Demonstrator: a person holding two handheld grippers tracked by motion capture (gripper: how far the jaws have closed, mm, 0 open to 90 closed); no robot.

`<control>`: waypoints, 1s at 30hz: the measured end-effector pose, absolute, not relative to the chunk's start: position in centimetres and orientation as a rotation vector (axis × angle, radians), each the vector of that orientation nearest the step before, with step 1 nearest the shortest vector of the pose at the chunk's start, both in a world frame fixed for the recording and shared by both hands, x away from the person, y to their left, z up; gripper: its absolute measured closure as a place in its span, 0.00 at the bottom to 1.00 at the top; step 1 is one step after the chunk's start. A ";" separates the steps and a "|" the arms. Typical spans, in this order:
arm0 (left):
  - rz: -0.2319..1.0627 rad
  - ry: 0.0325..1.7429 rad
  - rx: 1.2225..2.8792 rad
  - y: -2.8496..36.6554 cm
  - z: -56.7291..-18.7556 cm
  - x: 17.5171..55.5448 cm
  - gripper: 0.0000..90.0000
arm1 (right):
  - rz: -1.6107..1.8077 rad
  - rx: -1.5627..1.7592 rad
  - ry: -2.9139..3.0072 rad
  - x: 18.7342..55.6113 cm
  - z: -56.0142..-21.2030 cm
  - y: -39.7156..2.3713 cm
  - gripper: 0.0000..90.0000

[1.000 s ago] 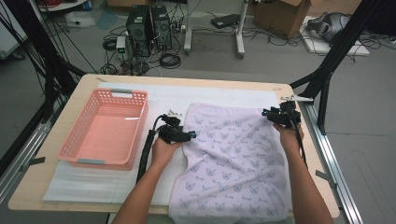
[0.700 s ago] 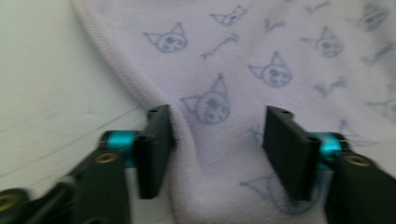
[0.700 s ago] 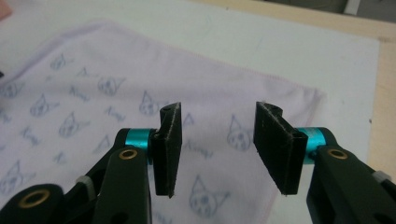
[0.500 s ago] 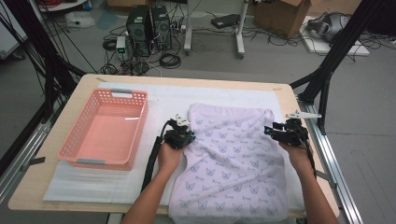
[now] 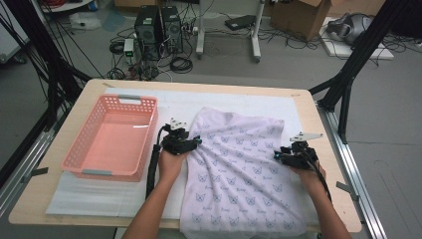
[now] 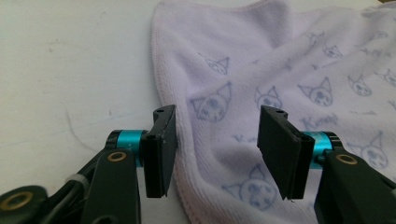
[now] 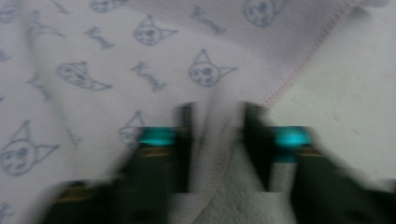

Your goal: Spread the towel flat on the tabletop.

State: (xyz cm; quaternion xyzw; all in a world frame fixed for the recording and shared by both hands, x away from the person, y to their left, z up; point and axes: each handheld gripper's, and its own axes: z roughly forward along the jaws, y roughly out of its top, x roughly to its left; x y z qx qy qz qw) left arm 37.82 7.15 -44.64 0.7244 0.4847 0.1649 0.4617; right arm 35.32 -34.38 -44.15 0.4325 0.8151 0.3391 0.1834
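Right hand-held gripper (image 7: 215, 140) has its jaws drawn in on a raised fold at the stitched hem of the pale lilac towel printed with little blue cat faces (image 5: 239, 164), and the cloth bunches up between the two black pads; they have just been closing. Over on the other side, the left hand-held gripper (image 6: 215, 149) has its jaws parted, having just been opening, and they straddle the towel's opposite hem without pressing it: one pad sits just outside the edge, the other over the printed cloth. The towel lies spread between the two hand-held grippers on the white sheet over the wooden counter (image 5: 303, 99), its near end hanging past the counter's front edge. Beyond the left hand-held gripper, away from the towel, sits the pink slotted plastic basket (image 5: 112, 137).
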 end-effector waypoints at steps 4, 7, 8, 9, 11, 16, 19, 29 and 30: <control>0.378 1.175 1.780 7.6 -44.5 37.0 0.52 | 0.905 1.260 2.162 36.6 -44.3 -35.1 0.96; 0.307 1.160 1.822 7.7 -44.4 36.4 0.50 | 0.893 1.367 2.034 37.7 -44.8 -36.5 0.96; 0.307 1.160 1.822 7.7 -44.4 36.4 0.49 | 0.893 1.367 2.034 37.7 -44.8 -36.5 0.96; 0.295 1.146 1.827 7.7 -44.4 36.2 0.49 | 0.967 1.442 2.006 37.7 -45.0 -37.0 0.94; 0.278 1.124 1.815 7.7 -44.4 35.6 0.50 | 0.956 1.417 2.012 37.3 -44.8 -36.8 0.86; 0.274 1.102 1.952 7.1 -44.8 34.6 0.62 | 1.026 1.397 2.003 35.6 -43.4 -36.9 0.67; 0.390 1.088 1.987 7.0 -44.8 34.2 0.95 | 1.050 1.377 2.027 34.4 -43.0 -37.0 0.63; 0.419 1.205 1.856 9.7 -44.9 34.4 0.73 | 1.122 1.305 2.140 29.8 -43.2 -37.3 0.62; 0.405 1.207 1.847 9.7 -44.9 34.1 0.66 | 1.104 1.304 2.154 29.5 -43.3 -37.3 0.62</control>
